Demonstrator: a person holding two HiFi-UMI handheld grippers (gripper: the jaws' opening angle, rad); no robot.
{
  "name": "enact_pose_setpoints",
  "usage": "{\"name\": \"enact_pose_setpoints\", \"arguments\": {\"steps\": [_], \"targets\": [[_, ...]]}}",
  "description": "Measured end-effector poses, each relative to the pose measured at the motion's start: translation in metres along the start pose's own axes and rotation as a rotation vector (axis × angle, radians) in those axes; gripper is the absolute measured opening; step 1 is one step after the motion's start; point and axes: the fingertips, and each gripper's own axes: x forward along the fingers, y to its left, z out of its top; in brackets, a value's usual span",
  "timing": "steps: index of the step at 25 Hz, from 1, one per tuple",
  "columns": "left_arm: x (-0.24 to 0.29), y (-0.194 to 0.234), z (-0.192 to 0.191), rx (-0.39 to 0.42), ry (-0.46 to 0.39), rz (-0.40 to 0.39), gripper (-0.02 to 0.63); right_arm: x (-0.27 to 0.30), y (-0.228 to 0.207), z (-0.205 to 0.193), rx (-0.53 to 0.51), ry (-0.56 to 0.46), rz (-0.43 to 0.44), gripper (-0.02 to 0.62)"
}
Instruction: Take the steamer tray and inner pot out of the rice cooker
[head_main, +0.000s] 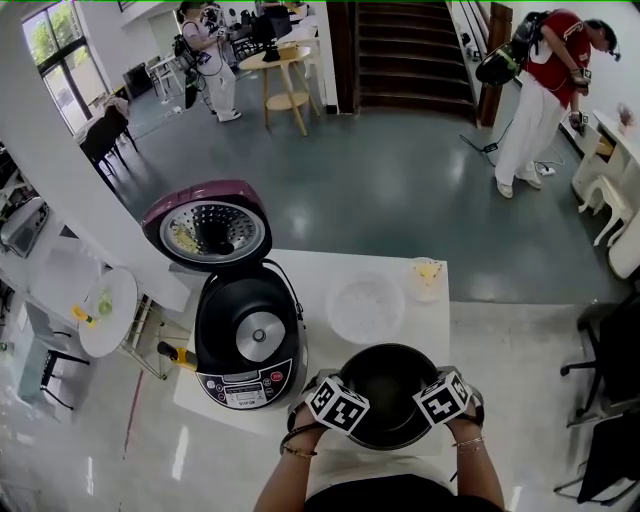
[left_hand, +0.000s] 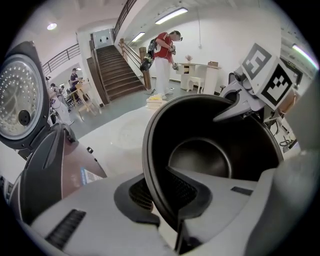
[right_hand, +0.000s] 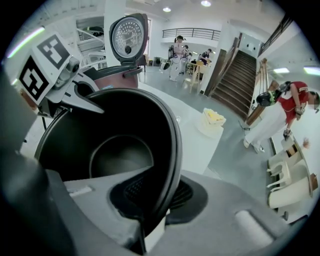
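I hold the black inner pot (head_main: 390, 405) over the near edge of the white table (head_main: 310, 275); whether it touches the table I cannot tell. My left gripper (head_main: 345, 392) is shut on its left rim and my right gripper (head_main: 438, 390) on its right rim. The left gripper view has the rim (left_hand: 150, 165) pinched between the left gripper (left_hand: 167, 200) pads. The right gripper (right_hand: 150, 200) clamps the opposite rim (right_hand: 175, 140). The pot is empty. A white steamer tray (head_main: 366, 305) lies on the table beyond the pot. The rice cooker (head_main: 250, 340) stands to the left, lid (head_main: 207, 225) up.
A small cup with something yellow (head_main: 428, 278) sits at the table's far right corner. A round side table (head_main: 105, 310) stands left of the cooker. People stand far off on the grey floor, by the stairs (head_main: 405, 50). Dark chairs (head_main: 610, 370) are at the right.
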Motion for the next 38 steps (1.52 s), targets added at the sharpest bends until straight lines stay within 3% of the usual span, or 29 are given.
{"name": "enact_pose_setpoints", "arguments": {"steps": [10,18,21,24,27,31,33,35,38], "targets": [[0.027,0.014,0.0,-0.009,0.043,-0.004,0.04,0.029,-0.01,0.007,-0.007,0.024,0.027,0.04],[0.03,0.019,0.004,0.014,0.008,0.032,0.043,0.033,-0.011,0.014,-0.047,-0.005,0.015,0.05],[0.023,0.02,0.01,0.004,-0.046,0.049,0.071,0.027,-0.009,0.022,-0.032,-0.054,0.038,0.166],[0.004,0.027,0.019,0.014,-0.093,0.104,0.131,0.013,-0.01,0.03,-0.029,-0.102,0.035,0.21],[-0.029,0.031,0.038,0.009,-0.194,0.139,0.137,-0.018,-0.02,0.044,-0.042,-0.207,-0.047,0.222],[-0.084,0.029,0.064,-0.104,-0.433,0.101,0.137,-0.085,-0.032,0.072,0.01,-0.497,-0.138,0.216],[-0.119,0.029,0.077,-0.175,-0.567,0.073,0.137,-0.124,-0.04,0.082,0.08,-0.664,-0.148,0.154],[-0.155,0.029,0.087,-0.233,-0.677,0.055,0.135,-0.161,-0.049,0.084,0.129,-0.805,-0.172,0.042],[-0.205,0.034,0.094,-0.35,-0.857,0.053,0.135,-0.209,-0.058,0.078,0.152,-0.956,-0.282,0.003]]}}
